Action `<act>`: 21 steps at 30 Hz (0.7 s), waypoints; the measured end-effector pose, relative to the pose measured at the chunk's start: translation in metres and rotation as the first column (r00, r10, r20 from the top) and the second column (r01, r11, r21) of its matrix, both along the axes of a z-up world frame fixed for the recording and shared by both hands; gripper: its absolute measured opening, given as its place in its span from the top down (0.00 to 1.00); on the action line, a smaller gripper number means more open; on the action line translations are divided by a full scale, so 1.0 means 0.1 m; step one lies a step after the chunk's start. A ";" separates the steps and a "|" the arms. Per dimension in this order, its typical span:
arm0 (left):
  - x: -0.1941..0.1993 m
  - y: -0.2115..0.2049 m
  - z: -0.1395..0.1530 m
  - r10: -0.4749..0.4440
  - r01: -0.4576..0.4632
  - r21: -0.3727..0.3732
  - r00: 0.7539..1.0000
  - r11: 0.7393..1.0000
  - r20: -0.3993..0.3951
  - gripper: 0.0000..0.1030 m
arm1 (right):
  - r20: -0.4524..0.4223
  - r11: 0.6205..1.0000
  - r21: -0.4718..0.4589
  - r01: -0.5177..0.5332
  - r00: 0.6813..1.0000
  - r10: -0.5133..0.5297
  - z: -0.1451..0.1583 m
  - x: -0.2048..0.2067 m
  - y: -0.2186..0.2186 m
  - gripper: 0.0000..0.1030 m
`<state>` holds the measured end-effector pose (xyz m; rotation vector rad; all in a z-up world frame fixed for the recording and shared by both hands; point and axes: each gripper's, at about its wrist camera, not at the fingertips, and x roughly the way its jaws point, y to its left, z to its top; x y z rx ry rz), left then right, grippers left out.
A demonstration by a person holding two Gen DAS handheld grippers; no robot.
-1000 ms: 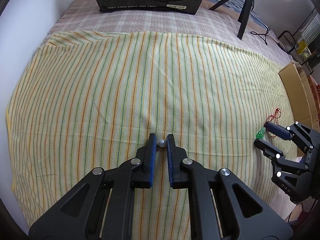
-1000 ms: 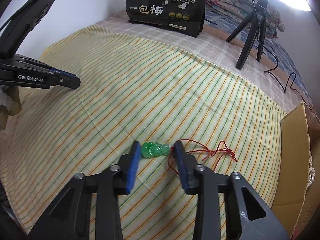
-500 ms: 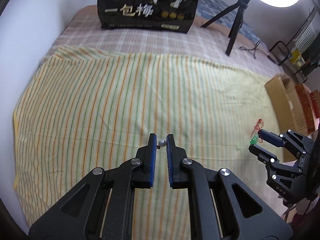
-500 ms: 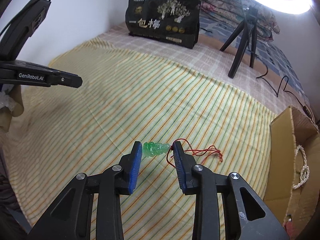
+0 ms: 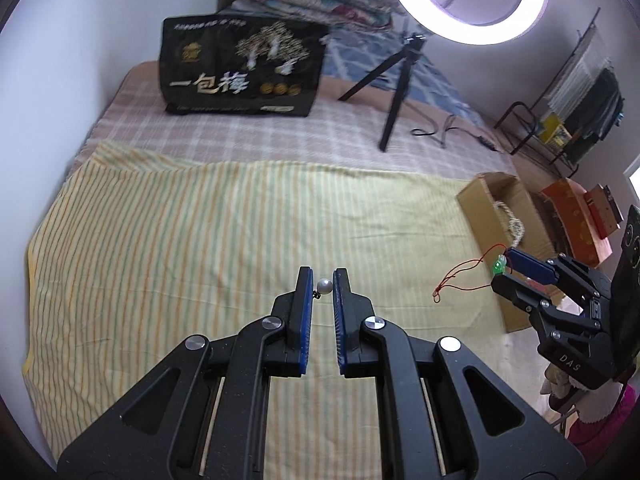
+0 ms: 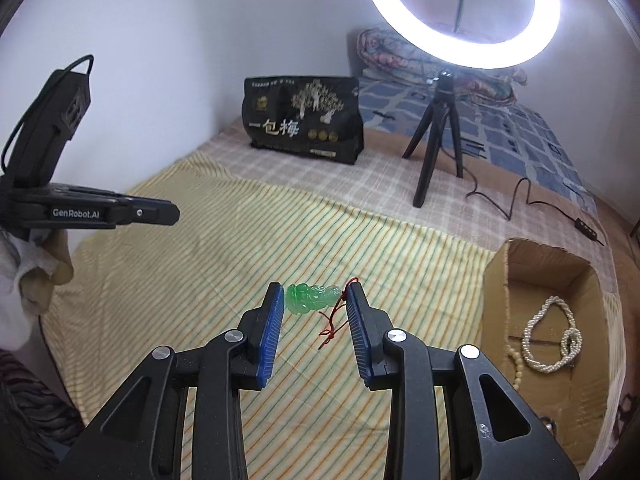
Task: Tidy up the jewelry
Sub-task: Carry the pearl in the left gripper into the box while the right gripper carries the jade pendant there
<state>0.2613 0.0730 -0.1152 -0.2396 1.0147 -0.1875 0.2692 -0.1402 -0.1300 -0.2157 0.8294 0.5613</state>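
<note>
Crosswise, right claw point(image 6: 314, 300) grips green pendant point(image 6: 313, 298); left claw point(image 5: 323, 286) pinches pearl point(image 5: 324, 286).

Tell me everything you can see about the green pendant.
The pendant is a small carved piece of glossy, translucent green, like jade or glass, lumpy in shape. It lies sideways between the blue pads of the right gripper, held in the air above the striped cloth. A thin red cord is tied at its right end and hangs down in loose loops. In the left wrist view the pendant shows as a small bright green spot at that gripper's tips, with the cord trailing to the left.
</note>
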 end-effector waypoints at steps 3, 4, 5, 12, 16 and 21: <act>-0.03 -0.16 0.11 -0.026 0.026 -0.011 0.999 1.000 0.025 0.92 | 0.018 1.000 0.014 0.021 1.000 -0.021 0.11 -0.04 -0.11 0.71; -0.04 -0.20 0.13 -0.033 0.034 -0.015 0.999 0.999 0.030 0.92 | 0.023 0.999 0.020 0.028 0.999 -0.028 0.14 -0.05 -0.16 0.71; -0.05 -0.26 0.16 -0.044 0.045 -0.020 0.998 0.999 0.036 0.92 | 0.031 0.999 0.026 0.037 0.999 -0.038 0.19 -0.07 -0.21 0.71; -0.09 -0.77 0.31 -0.131 0.133 -0.019 0.988 0.991 0.075 0.92 | 0.068 0.995 0.042 0.093 0.993 -0.095 0.41 -0.15 -0.57 0.71; -0.08 -1.01 0.33 -0.165 0.167 -0.024 0.983 0.986 0.081 0.92 | 0.078 0.989 0.054 0.141 0.986 -0.145 0.50 -0.17 -0.81 0.71; -0.05 -1.33 0.34 -0.207 0.210 -0.035 0.975 0.977 0.086 0.92 | 0.089 0.978 0.054 0.201 0.975 -0.205 0.57 -0.21 -1.12 0.71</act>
